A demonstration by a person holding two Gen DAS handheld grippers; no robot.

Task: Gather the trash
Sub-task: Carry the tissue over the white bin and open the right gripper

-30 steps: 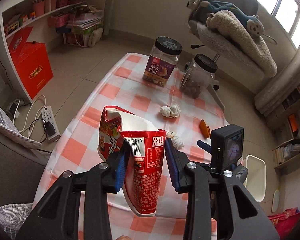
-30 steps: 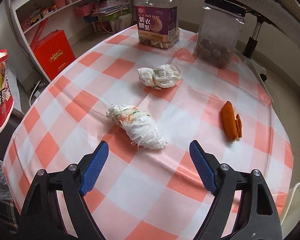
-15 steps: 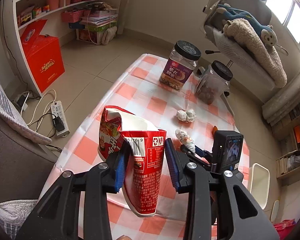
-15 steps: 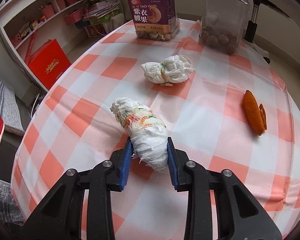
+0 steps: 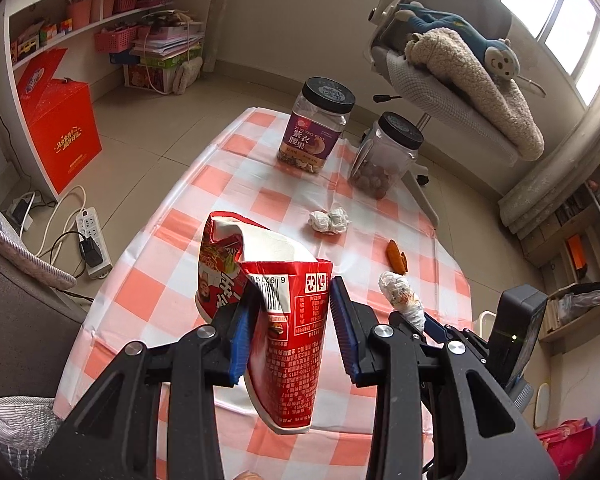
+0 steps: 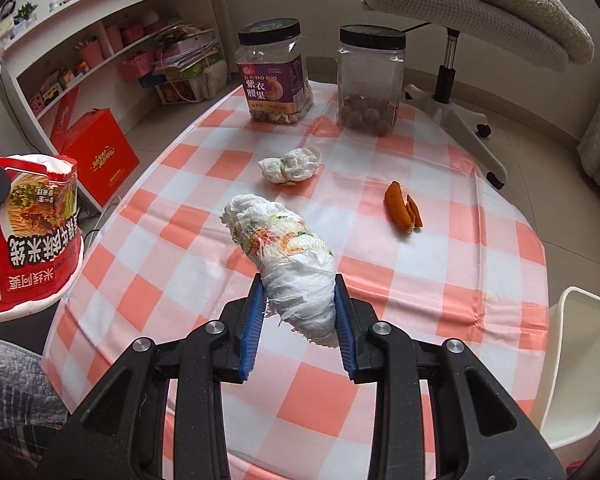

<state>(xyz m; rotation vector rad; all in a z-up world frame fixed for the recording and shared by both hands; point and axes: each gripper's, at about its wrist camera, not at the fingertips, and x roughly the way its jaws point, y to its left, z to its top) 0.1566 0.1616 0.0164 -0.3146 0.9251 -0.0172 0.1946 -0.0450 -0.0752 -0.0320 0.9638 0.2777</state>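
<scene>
Checked orange-and-white cloth covers the table [image 6: 440, 280], and since a second ago your right gripper [image 6: 298, 320] has gone from wide open to clamped narrow on the stained tissue wad [image 6: 284, 252] and lifted it clear, so that piece only needs dropping into the red noodle cup [image 5: 276, 320] pinched by its wall in your left gripper [image 5: 290, 328]. A second tissue [image 6: 290, 165] and an orange peel [image 6: 400, 210] lie farther back, uncollected. Behind them, one jar [image 6: 275, 72] reads "ZI YI YAO GUO".

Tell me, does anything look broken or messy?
Yes. The red cup in the left gripper is torn and crumpled at its rim. A crumpled tissue and an orange peel lie loose on the table.
</scene>
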